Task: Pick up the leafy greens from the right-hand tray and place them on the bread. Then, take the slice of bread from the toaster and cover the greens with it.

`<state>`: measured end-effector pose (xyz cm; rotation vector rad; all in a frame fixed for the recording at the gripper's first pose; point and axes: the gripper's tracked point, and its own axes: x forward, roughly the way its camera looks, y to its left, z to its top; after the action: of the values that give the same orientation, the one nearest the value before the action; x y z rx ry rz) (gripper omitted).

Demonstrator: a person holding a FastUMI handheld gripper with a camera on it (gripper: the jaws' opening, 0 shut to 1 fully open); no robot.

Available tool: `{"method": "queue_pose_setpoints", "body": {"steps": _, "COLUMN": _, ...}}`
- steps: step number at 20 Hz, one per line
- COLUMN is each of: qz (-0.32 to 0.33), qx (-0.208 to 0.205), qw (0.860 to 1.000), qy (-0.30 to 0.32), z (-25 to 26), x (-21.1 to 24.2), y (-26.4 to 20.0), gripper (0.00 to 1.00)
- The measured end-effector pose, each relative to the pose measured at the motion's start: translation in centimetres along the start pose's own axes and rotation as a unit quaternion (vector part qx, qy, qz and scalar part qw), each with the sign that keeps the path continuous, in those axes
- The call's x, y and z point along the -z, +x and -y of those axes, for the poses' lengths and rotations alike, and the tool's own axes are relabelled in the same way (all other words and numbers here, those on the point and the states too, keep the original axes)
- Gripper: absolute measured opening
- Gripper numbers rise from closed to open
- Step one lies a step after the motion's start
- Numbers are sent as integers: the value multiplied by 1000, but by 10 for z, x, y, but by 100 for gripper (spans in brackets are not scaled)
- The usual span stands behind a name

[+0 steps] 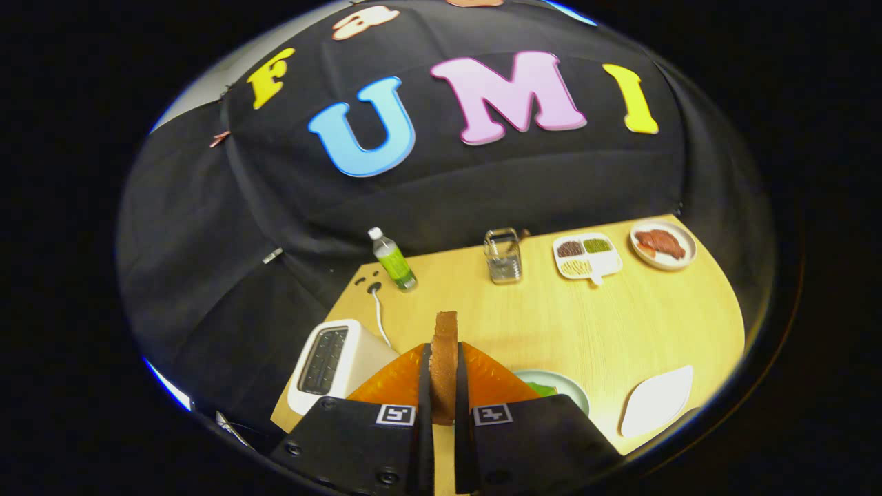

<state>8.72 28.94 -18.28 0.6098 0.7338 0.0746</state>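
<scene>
I have the slice of bread (444, 365) clenched edge-on in the tongs (443, 386), both fingers pressing its faces, lifted above the bench (620, 324) and clear of the toaster (331, 365), which sits off to the left of the fingers. Just beyond the right finger I see the plate (575, 391) with a sliver of leafy greens (541, 389) on it — that is my target. To do this well, I judge I should drift right, tip the slice flat, lower it square over the greens, and let go only once it rests there — not drop it from height.
</scene>
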Motion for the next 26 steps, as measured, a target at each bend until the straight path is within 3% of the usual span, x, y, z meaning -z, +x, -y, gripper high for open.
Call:
{"method": "queue_pose_setpoints", "body": {"steps": 3, "qz": -27, "qx": 19, "qw": 999, "qy": 22, "z": 29, "x": 37, "y": 16, "gripper": 16}}
{"method": "queue_pose_setpoints", "body": {"steps": 7, "qz": -60, "qx": 12, "qw": 998, "qy": 33, "z": 40, "x": 72, "y": 35, "gripper": 16}}
{"method": "queue_pose_setpoints", "body": {"steps": 14, "qz": -87, "qx": 104, "qw": 991, "qy": -4, "z": 110, "x": 107, "y": 49, "gripper": 16}}
{"method": "queue_pose_setpoints", "body": {"steps": 19, "qz": -107, "qx": 110, "qw": 988, "qy": -11, "z": 129, "x": 125, "y": 56, "gripper": 17}}
{"method": "queue_pose_setpoints", "body": {"steps": 21, "qz": -112, "qx": 122, "qw": 986, "qy": -25, "z": 141, "x": 125, "y": 55, "gripper": 27}}
{"method": "queue_pose_setpoints", "body": {"steps": 24, "qz": -118, "qx": 136, "qw": 983, "qy": -38, "z": 152, "x": 129, "y": 54, "gripper": 57}}
{"method": "queue_pose_setpoints", "body": {"steps": 26, "qz": -113, "qx": 139, "qw": 983, "qy": -46, "z": 156, "x": 125, "y": 52, "gripper": 67}}
